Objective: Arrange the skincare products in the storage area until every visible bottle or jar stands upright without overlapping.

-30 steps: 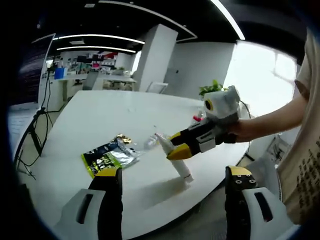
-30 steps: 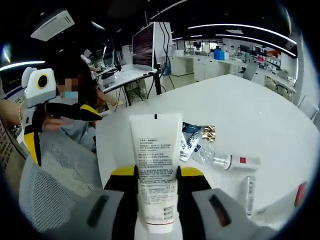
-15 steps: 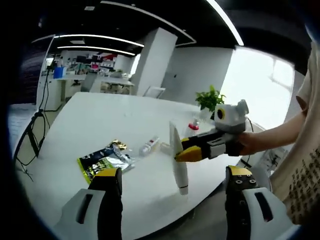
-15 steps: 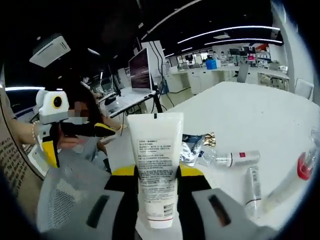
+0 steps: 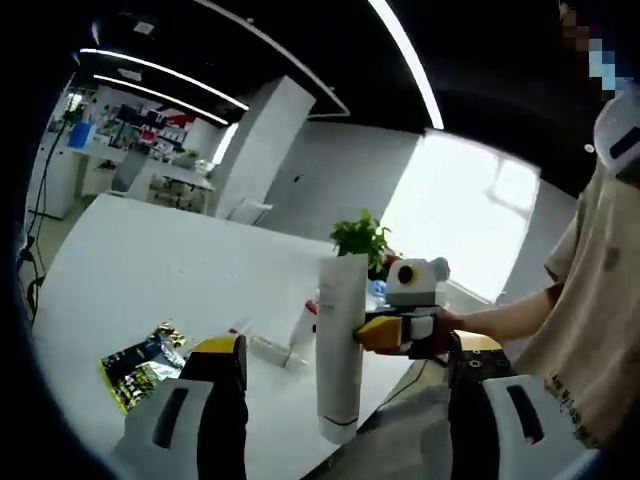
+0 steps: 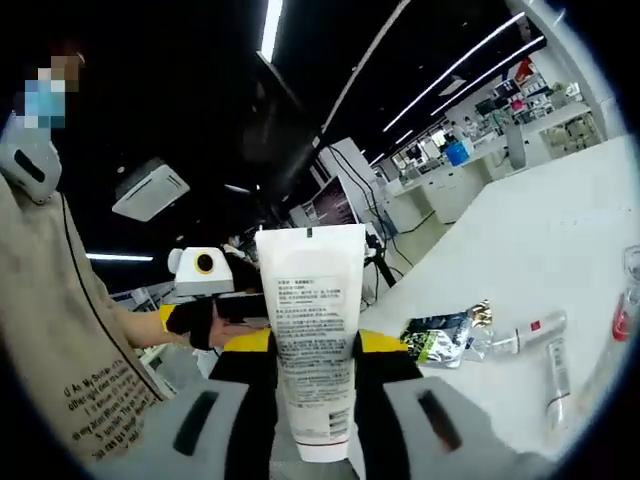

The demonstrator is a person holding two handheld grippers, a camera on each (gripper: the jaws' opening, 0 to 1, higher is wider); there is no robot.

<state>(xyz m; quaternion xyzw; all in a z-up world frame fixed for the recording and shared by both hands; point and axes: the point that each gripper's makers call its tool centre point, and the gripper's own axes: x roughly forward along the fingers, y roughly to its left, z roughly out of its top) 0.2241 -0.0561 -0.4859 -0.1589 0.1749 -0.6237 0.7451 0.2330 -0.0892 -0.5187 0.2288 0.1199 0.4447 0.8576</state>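
A white tube (image 6: 308,340) is pinched between the jaws of the right gripper (image 6: 308,400), cap end down and crimped end up; in the left gripper view the same tube (image 5: 340,345) is seen hanging upright at the near edge of the table (image 5: 120,260), its cap just above or touching the surface — which cannot be told. The left gripper (image 5: 340,400) is held back from the table with its jaws spread and nothing between them.

The tube is judged to be light, soft-walled and smooth: a hard squeeze would dent it, and it could slide in the jaws. The grip sits low on the body, near the stiffer cap shoulder, which is judged the best place to hold it. Standing on its small cap, it would be top-heavy and easily toppled, so a gentle release is called for.

Further in from the near edge, a foil sachet (image 6: 440,338), a small bottle (image 6: 530,332) and a slim tube (image 6: 557,382) are lying flat. A potted plant (image 5: 360,240) stands at the far edge.
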